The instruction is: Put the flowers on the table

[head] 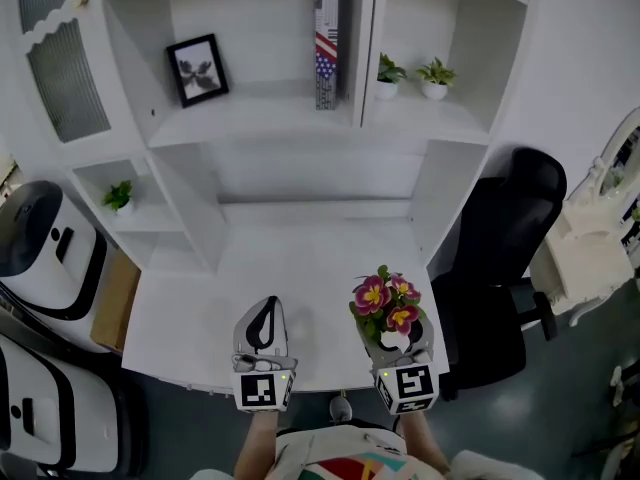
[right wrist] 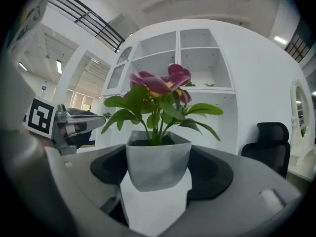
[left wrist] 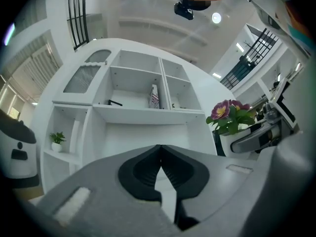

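Observation:
A bunch of pink and yellow flowers [head: 385,303] with green leaves stands in a small white pot [right wrist: 158,162]. My right gripper [head: 400,340] is shut on the pot, one jaw against each side, over the front right part of the white table [head: 300,258]. The left gripper view shows the flowers [left wrist: 229,115] at its right edge. My left gripper [head: 262,328] hovers over the table's front edge, left of the pot; its jaws meet at the tips and hold nothing. Whether the pot's base touches the table is hidden.
Behind the table rises a white shelf unit with a framed picture [head: 198,68], an upright book [head: 326,43] and two small potted plants [head: 388,76]. Another small plant [head: 118,198] sits on the left shelf. A black chair [head: 510,258] stands close at the right; white machines [head: 40,238] at the left.

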`<action>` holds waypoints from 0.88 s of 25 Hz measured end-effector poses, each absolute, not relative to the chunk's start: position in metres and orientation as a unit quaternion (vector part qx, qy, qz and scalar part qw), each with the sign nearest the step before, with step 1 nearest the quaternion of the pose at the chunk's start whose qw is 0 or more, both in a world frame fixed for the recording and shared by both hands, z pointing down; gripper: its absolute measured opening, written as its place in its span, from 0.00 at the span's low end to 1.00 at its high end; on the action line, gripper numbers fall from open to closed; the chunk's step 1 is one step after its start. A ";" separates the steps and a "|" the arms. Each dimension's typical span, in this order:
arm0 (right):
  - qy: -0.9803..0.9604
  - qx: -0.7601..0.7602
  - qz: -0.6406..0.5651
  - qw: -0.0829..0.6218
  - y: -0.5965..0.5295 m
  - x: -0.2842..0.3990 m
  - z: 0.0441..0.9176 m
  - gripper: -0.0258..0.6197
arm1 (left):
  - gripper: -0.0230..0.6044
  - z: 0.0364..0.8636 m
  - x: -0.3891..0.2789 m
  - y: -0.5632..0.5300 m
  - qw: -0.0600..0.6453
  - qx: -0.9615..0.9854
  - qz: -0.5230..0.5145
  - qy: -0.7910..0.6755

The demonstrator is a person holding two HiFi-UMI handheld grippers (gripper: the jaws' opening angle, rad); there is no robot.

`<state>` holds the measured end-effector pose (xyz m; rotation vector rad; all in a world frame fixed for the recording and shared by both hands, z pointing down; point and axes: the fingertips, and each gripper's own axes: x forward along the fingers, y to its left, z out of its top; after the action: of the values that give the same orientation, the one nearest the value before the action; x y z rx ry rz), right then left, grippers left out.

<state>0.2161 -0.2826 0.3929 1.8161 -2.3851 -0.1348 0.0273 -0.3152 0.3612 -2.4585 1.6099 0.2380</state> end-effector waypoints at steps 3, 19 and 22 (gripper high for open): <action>-0.810 0.580 -0.043 0.073 -0.296 0.222 0.398 0.59 | 0.04 0.363 0.035 -0.318 0.098 -0.816 0.080 0.563; -0.853 0.509 0.012 0.119 -0.379 0.263 0.437 0.59 | 0.04 0.371 0.064 -0.320 0.097 -0.781 0.056 0.614; -0.853 0.505 0.022 0.131 -0.394 0.276 0.450 0.59 | 0.04 0.374 0.069 -0.317 0.094 -0.779 0.047 0.618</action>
<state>0.2755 -0.3935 0.4499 1.4677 -2.4756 0.0627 0.0689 -0.3170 0.3738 -2.3103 1.8330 0.1385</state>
